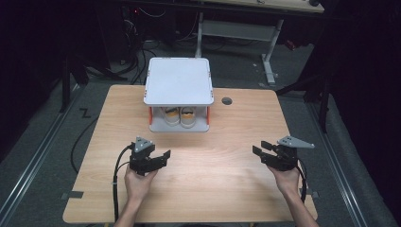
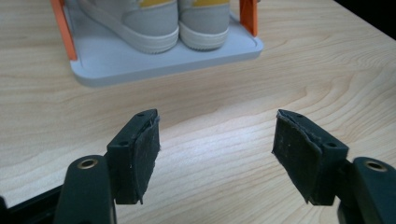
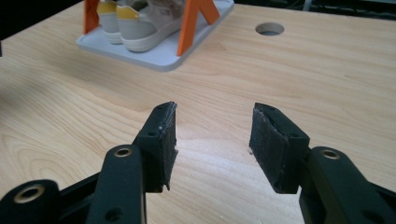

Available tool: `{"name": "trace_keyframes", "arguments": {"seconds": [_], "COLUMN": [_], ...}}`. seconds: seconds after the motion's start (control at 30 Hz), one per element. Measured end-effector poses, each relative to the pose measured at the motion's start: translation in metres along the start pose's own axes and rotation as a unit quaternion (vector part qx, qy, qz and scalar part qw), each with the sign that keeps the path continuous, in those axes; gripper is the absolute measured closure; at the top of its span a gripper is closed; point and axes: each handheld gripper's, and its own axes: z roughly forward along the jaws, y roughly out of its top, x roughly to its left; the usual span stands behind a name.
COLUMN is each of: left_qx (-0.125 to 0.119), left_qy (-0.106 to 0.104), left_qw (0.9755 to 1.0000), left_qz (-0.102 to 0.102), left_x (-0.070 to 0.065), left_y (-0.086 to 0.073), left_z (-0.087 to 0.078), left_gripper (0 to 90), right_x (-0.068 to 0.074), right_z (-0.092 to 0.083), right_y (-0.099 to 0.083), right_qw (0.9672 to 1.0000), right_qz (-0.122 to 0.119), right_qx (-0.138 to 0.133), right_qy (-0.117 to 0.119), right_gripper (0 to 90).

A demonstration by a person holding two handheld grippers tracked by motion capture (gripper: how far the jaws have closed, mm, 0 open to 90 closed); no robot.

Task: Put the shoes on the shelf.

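Observation:
A small grey two-level rack [image 1: 178, 80] with orange posts stands at the back middle of the wooden table [image 1: 213, 189]. On its lower shelf [image 2: 121, 63] sits a pair of pale shoes [image 1: 179, 116] with yellow heel tabs, heels toward me [image 2: 159, 23] [image 3: 133, 28]. My left gripper [image 1: 158, 153] hovers low over the table, in front of the rack and to its left, jaws open and empty [image 2: 217, 149]. At the right side of the table my right gripper [image 1: 262, 149] is open too, nothing between its pads [image 3: 212, 140].
A round cable hole [image 1: 227, 100] lies in the tabletop right of the rack [image 3: 270, 29]. A second desk's white legs [image 1: 272, 47] and cables stand on the dark floor beyond. Bare wood stretches between the two grippers.

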Motion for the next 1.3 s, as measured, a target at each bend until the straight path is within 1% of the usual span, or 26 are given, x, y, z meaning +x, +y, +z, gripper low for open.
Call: {"name": "trace_keyframes", "arguments": {"seconds": [0.03, 0.07, 0.17, 0.2, 0.33, 0.4, 0.43, 0.47, 0.5, 0.53, 0.57, 0.6, 0.67, 0.73, 0.77, 0.8, 0.83, 0.87, 0.9, 0.93, 0.97, 1.0, 1.07, 1.13, 1.2, 1.3], "left_qx": [0.004, 0.007, 0.014, 0.014, 0.025, 0.033, 0.033, 0.041, 0.041, 0.046, 0.050, 0.051, 0.044, 0.046, 0.045, 0.043, 0.040, 0.040, 0.043, 0.045, 0.045, 0.049, 0.051, 0.052, 0.055, 0.057], "left_qy": [0.006, 0.007, 0.013, 0.013, 0.022, 0.029, 0.029, 0.030, 0.030, 0.030, 0.033, 0.036, 0.039, 0.042, 0.047, 0.052, 0.057, 0.061, 0.069, 0.072, 0.072, 0.076, 0.082, 0.084, 0.093, 0.095], "left_qw": [1.0000, 0.9999, 0.9998, 0.9998, 0.9994, 0.9990, 0.9990, 0.9986, 0.9986, 0.9983, 0.9979, 0.9977, 0.9980, 0.9978, 0.9977, 0.9976, 0.9975, 0.9973, 0.9967, 0.9963, 0.9963, 0.9958, 0.9951, 0.9949, 0.9937, 0.9932], "left_qz": [-0.005, -0.004, -0.010, -0.010, -0.009, -0.009, -0.009, -0.011, -0.011, -0.021, -0.022, -0.026, -0.024, -0.023, -0.020, -0.017, -0.013, -0.008, 0.000, 0.008, 0.008, 0.015, 0.021, 0.023, 0.030, 0.036], "left_x": [0.002, 0.003, 0.006, 0.006, 0.009, 0.012, 0.012, 0.014, 0.014, 0.015, 0.017, 0.018, 0.018, 0.019, 0.019, 0.019, 0.018, 0.017, 0.015, 0.014, 0.014, 0.012, 0.010, 0.010, 0.007, 0.006], "left_y": [-0.005, -0.007, -0.014, -0.014, -0.021, -0.026, -0.026, -0.030, -0.030, -0.033, -0.034, -0.036, -0.037, -0.037, -0.037, -0.037, -0.037, -0.038, -0.038, -0.037, -0.037, -0.037, -0.037, -0.037, -0.037, -0.037], "left_z": [0.003, 0.003, 0.006, 0.006, 0.010, 0.014, 0.014, 0.017, 0.017, 0.020, 0.021, 0.022, 0.023, 0.022, 0.023, 0.023, 0.024, 0.025, 0.026, 0.027, 0.027, 0.027, 0.028, 0.028, 0.029, 0.030], "left_gripper": [31.9, 31.9, 32.0, 32.1, 32.2, 32.3, 32.4, 32.5, 32.5, 32.5, 32.6, 32.7, 33.2, 33.2, 33.2, 33.2, 33.2, 33.1, 32.8, 32.5, 32.3, 32.3, 31.9, 31.9, 31.6, 31.0], "right_x": [-0.002, -0.004, -0.007, -0.007, -0.010, -0.013, -0.013, -0.014, -0.014, -0.016, -0.017, -0.018, -0.020, -0.022, -0.023, -0.023, -0.023, -0.023, -0.023, -0.023, -0.023, -0.023, -0.020, -0.019, -0.020, -0.020], "right_z": [0.002, 0.004, 0.008, 0.008, 0.015, 0.019, 0.019, 0.022, 0.022, 0.024, 0.025, 0.026, 0.028, 0.029, 0.030, 0.033, 0.033, 0.034, 0.037, 0.038, 0.040, 0.040, 0.042, 0.043, 0.043, 0.043], "right_y": [-0.004, -0.007, -0.015, -0.015, -0.024, -0.030, -0.030, -0.034, -0.034, -0.038, -0.039, -0.041, -0.044, -0.046, -0.047, -0.049, -0.049, -0.050, -0.052, -0.053, -0.055, -0.055, -0.057, -0.058, -0.057, -0.057], "right_qw": [1.0000, 0.9999, 0.9998, 0.9998, 0.9994, 0.9988, 0.9988, 0.9985, 0.9985, 0.9981, 0.9979, 0.9975, 0.9970, 0.9966, 0.9962, 0.9954, 0.9954, 0.9951, 0.9940, 0.9935, 0.9928, 0.9928, 0.9913, 0.9907, 0.9904, 0.9902], "right_qz": [0.003, 0.006, 0.013, 0.013, 0.019, 0.022, 0.022, 0.022, 0.022, 0.021, 0.021, 0.020, 0.022, 0.023, 0.023, 0.017, 0.017, 0.015, 0.009, 0.007, 0.004, 0.004, -0.008, -0.011, -0.008, -0.007], "right_qx": [0.005, 0.006, 0.013, 0.013, 0.025, 0.036, 0.036, 0.042, 0.042, 0.047, 0.049, 0.052, 0.057, 0.060, 0.064, 0.069, 0.069, 0.071, 0.078, 0.081, 0.086, 0.086, 0.090, 0.091, 0.092, 0.092], "right_qy": [-0.004, -0.006, -0.009, -0.009, -0.017, -0.023, -0.023, -0.029, -0.029, -0.035, -0.037, -0.042, -0.048, -0.051, -0.055, -0.064, -0.064, -0.067, -0.077, -0.080, -0.083, -0.083, -0.095, -0.100, -0.103, -0.105], "right_gripper": [50.6, 50.7, 50.7, 50.7, 50.7, 50.6, 50.6, 50.6, 50.6, 50.5, 50.4, 50.2, 50.0, 49.4, 49.3, 48.9, 48.9, 48.7, 48.0, 47.8, 47.5, 47.5, 46.0, 44.4, 42.8, 42.1]}}
